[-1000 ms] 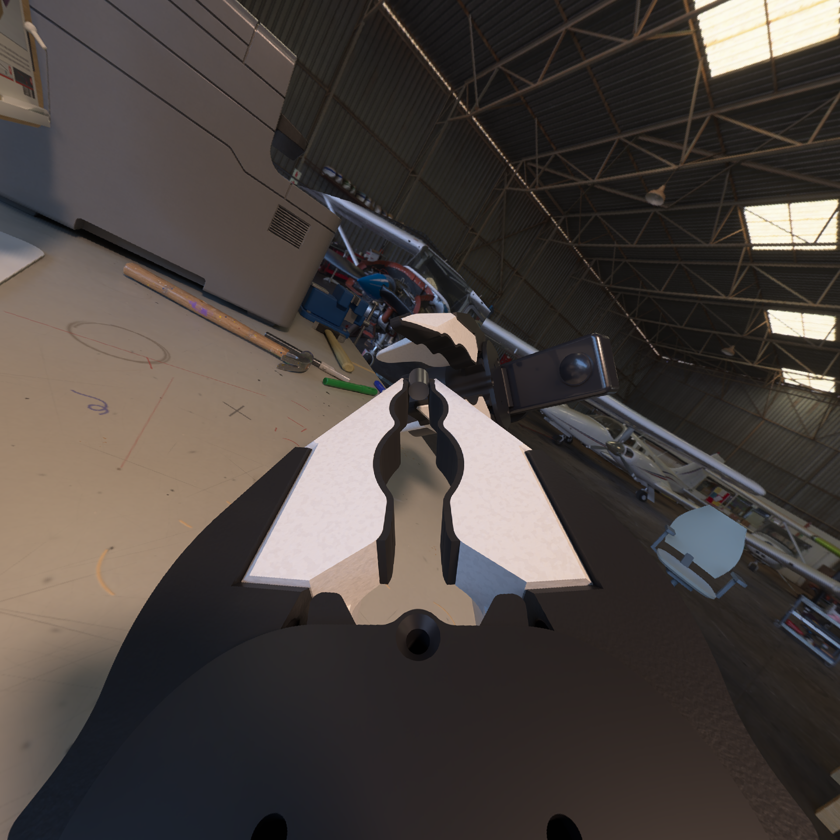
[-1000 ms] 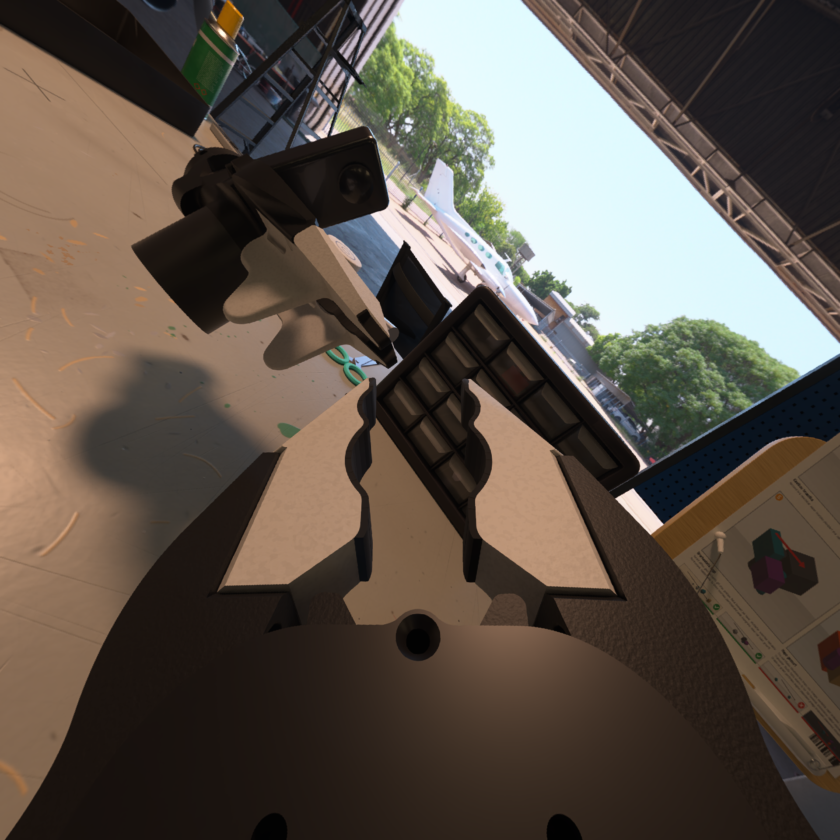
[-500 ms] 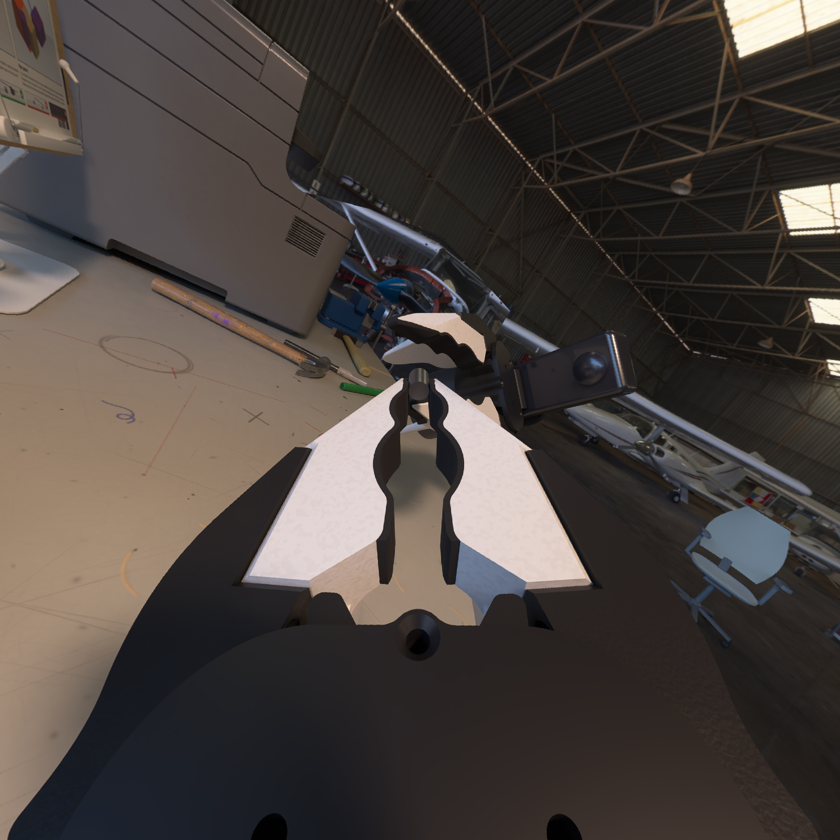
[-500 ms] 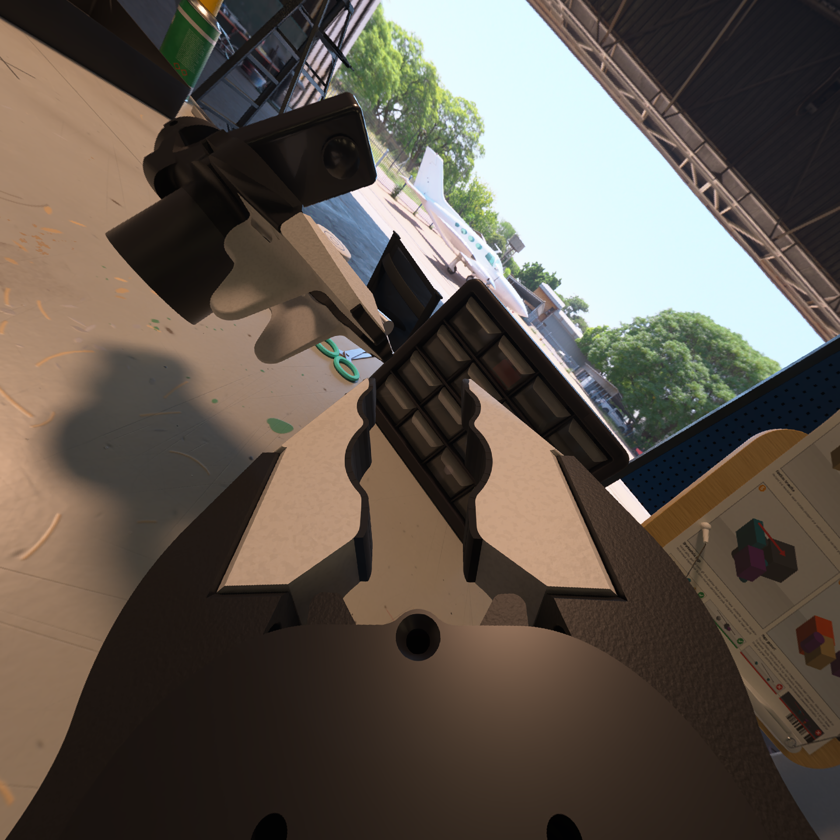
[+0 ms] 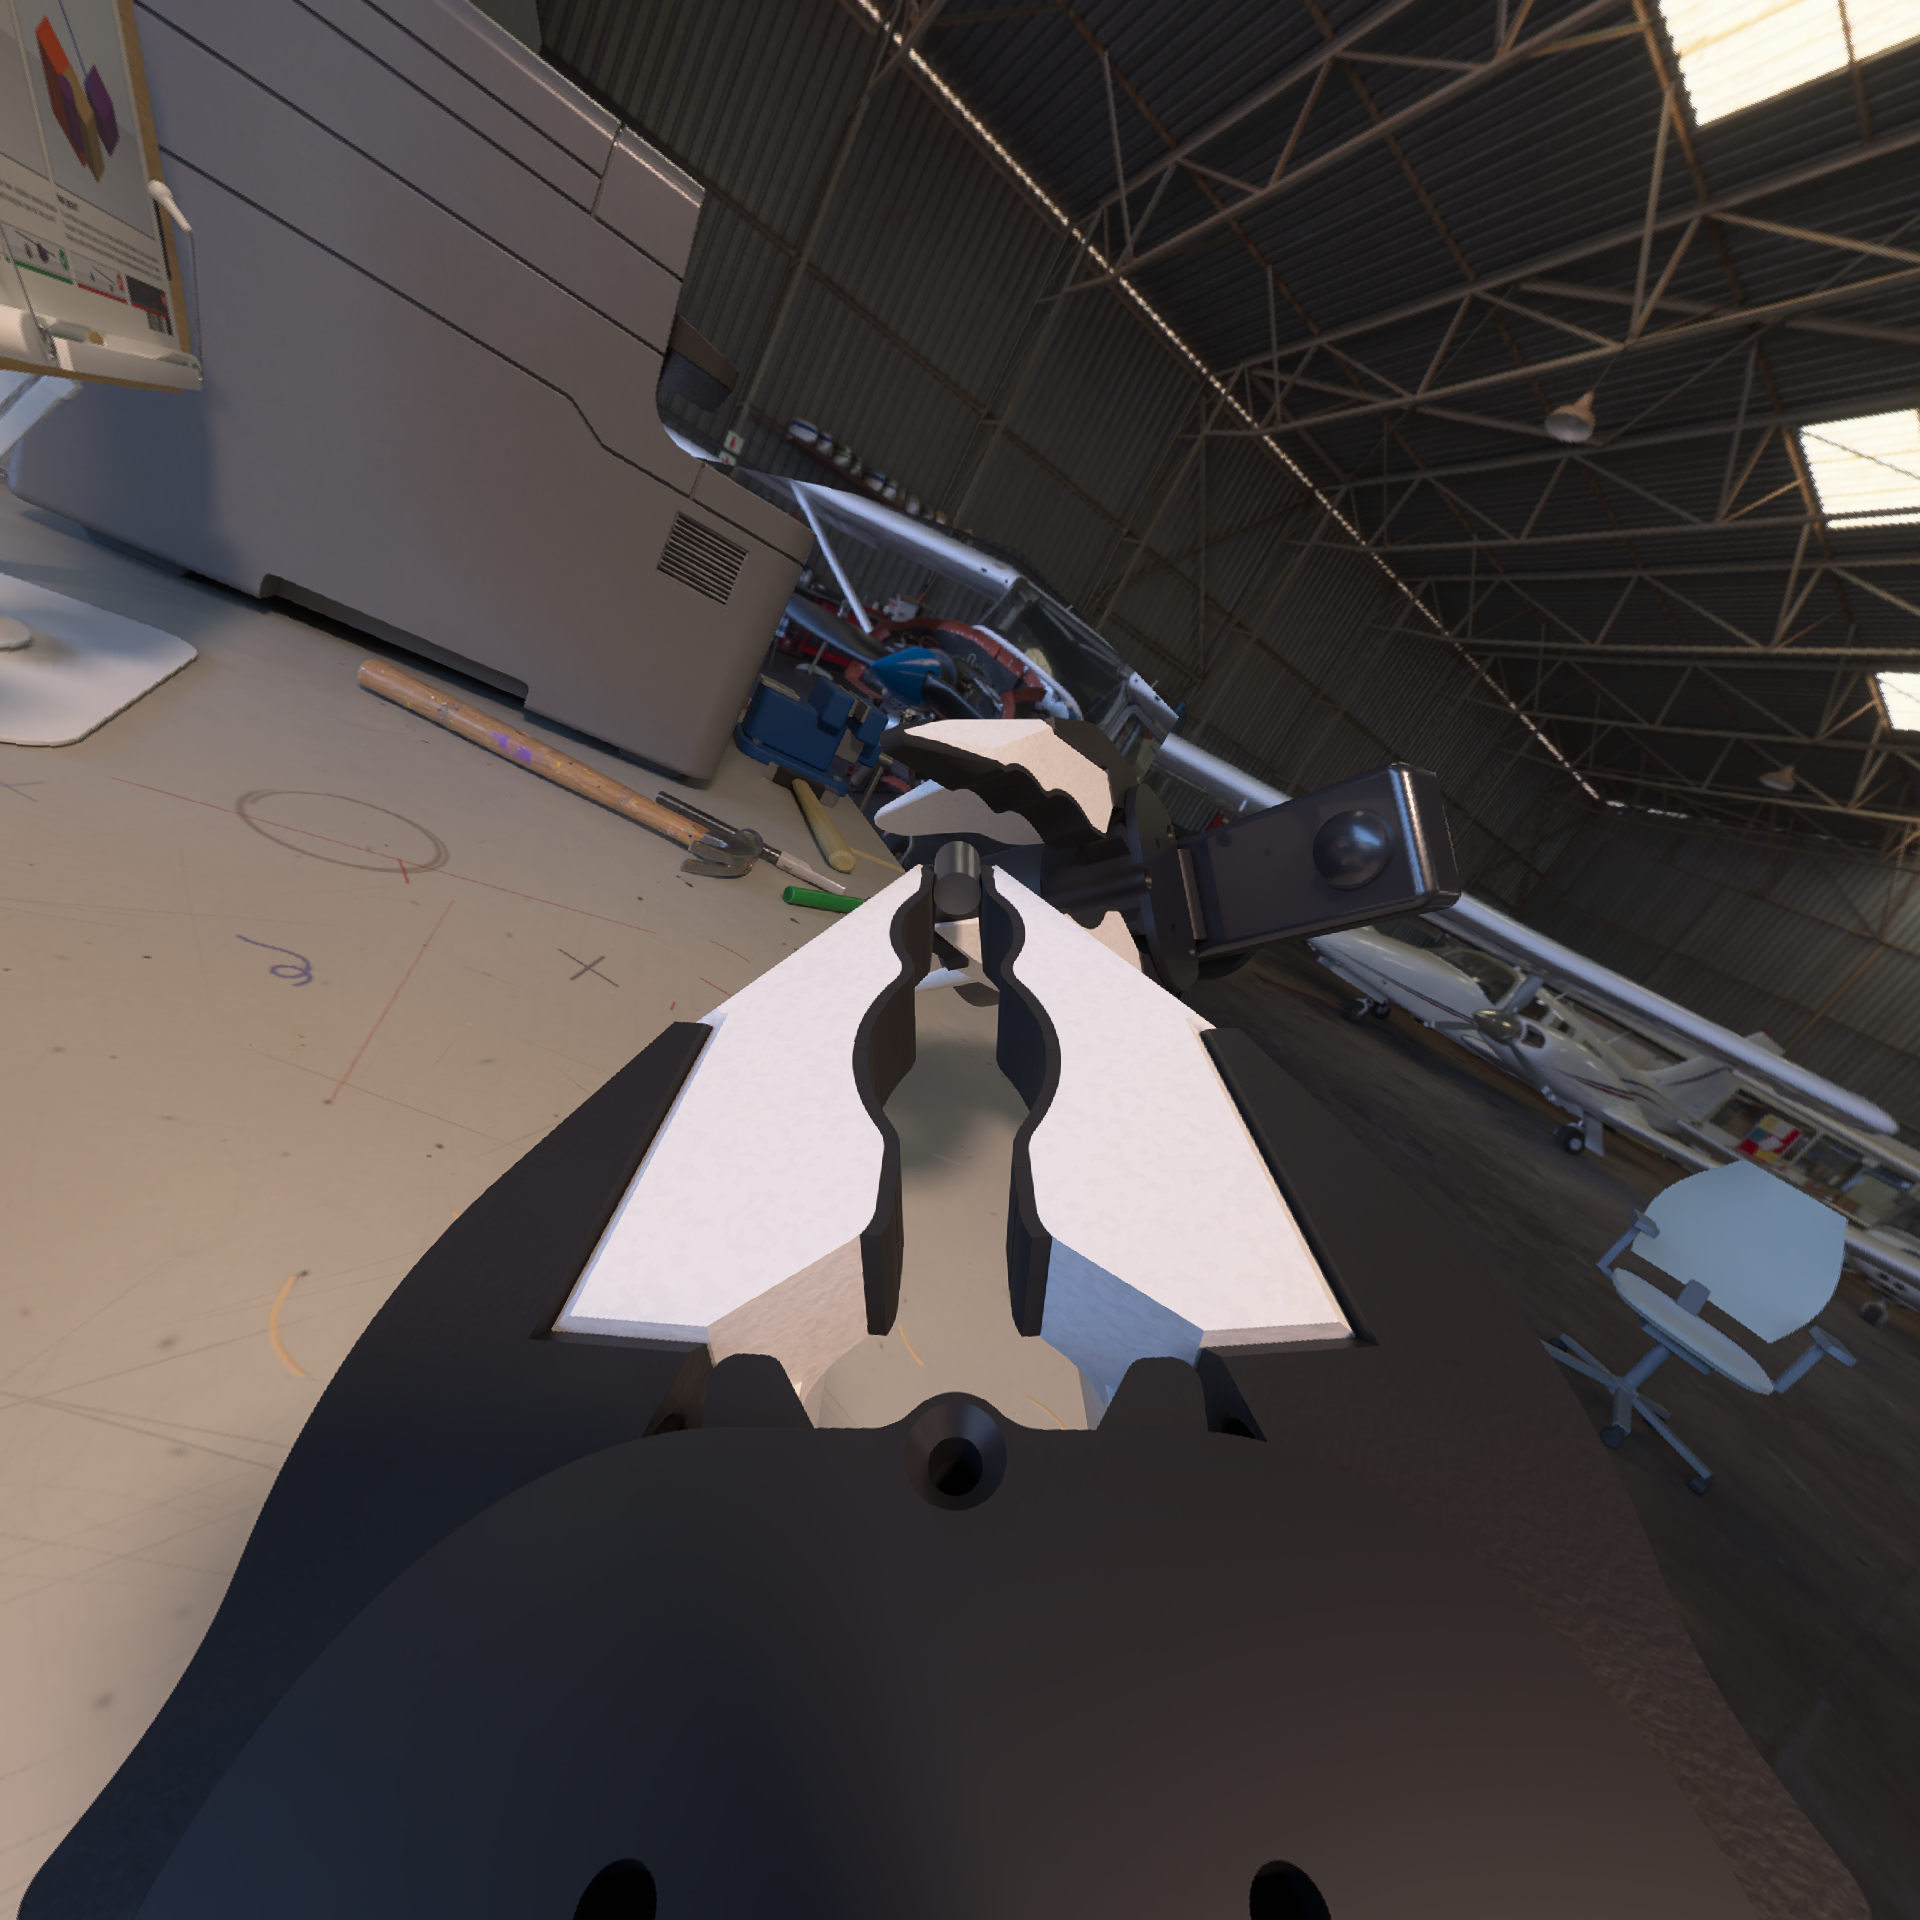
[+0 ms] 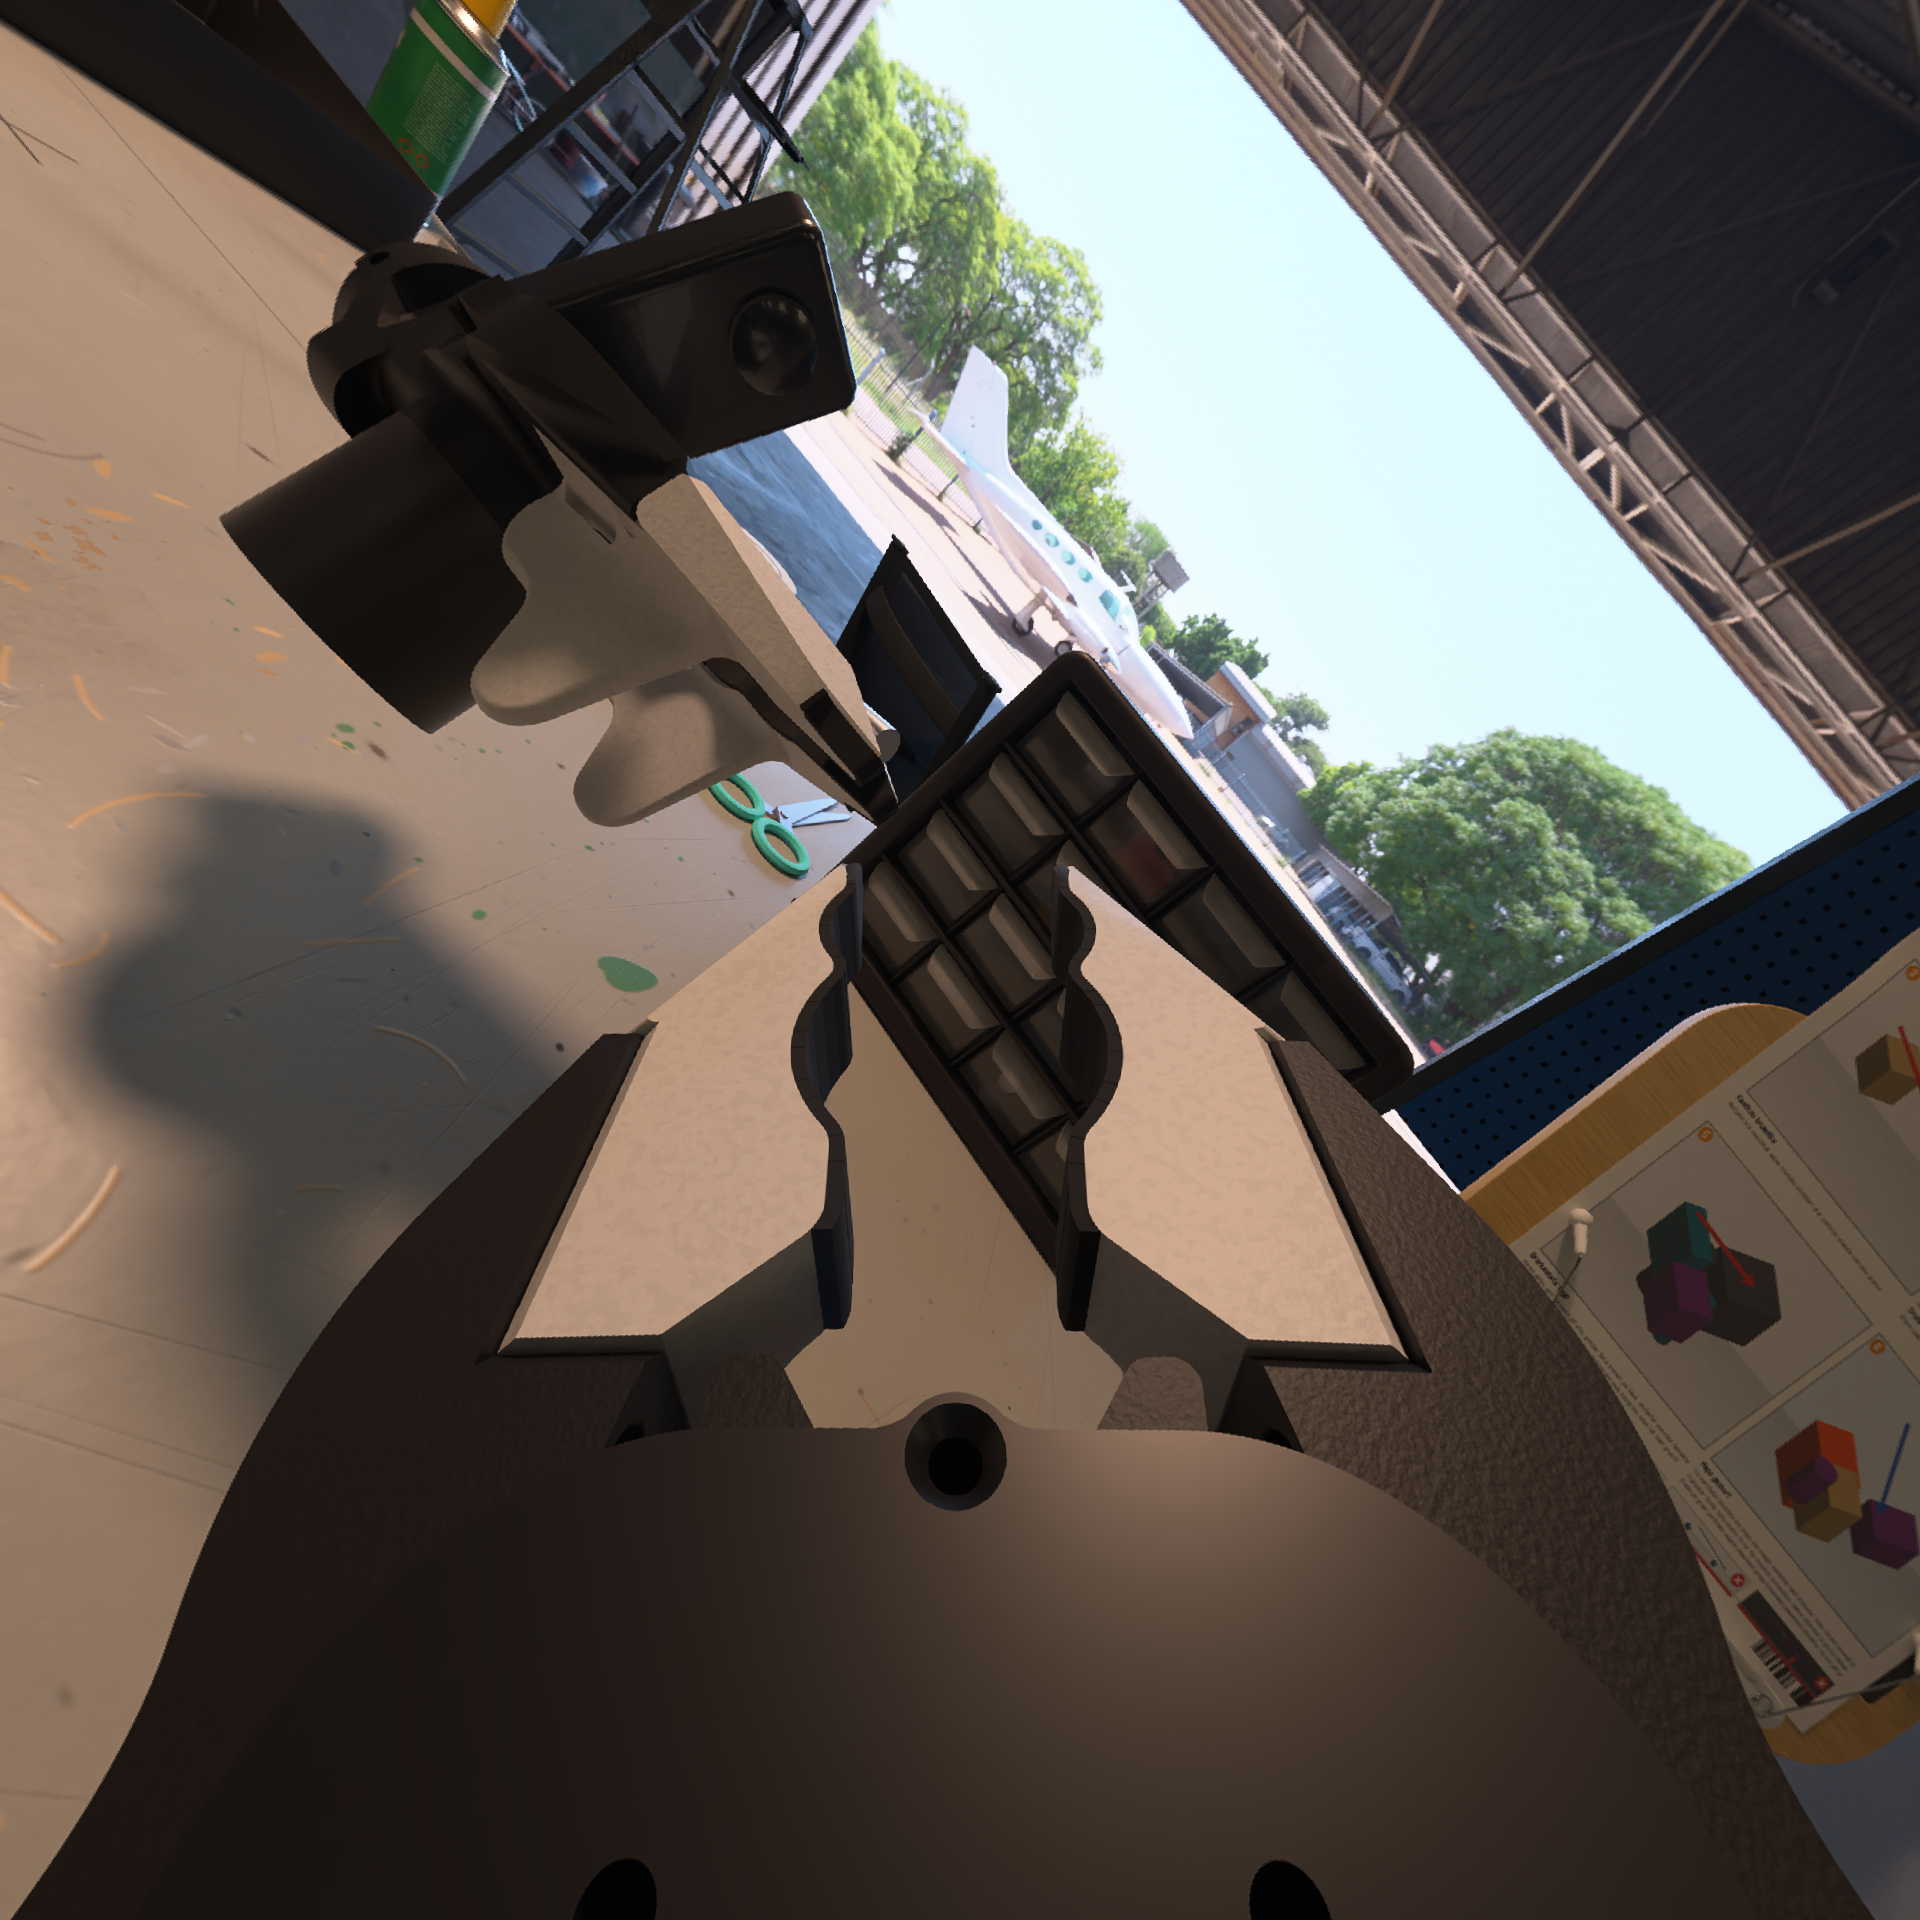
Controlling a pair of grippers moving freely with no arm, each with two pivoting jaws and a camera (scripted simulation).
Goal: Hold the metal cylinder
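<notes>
- Right now the left claw (image 5: 956,904) is pinched narrow on the metal cylinder (image 5: 955,864) – a short dark grey rod caught at the very tips, lifted clear of the surface (image 5: 312,1039).
- From the left wrist view, one flat round end of the cylinder faces back along the fingers, so its long axis seems to run roughly in line with the claw, pointing away towards the right claw (image 5: 997,800) just beyond it.
- How far it reaches past the tips I cannot tell; the far end is hidden.
- Over on the right wrist view, the right claw (image 6: 956,914) stands partly open with nothing between its fingers – only a dark drawer organiser (image 6: 1049,935) shows through the gap.
- To hold well, I'd judge the left claw should keep its squeeze steady and avoid tilting, since a tip grip on a smooth round rod could let it slide out lengthwise.
- Seating it deeper in the fingers' curved notch would likely be safer.
- Also on the surface: a hammer (image 5: 561,758) by the grey printer (image 5: 416,416).
</notes>
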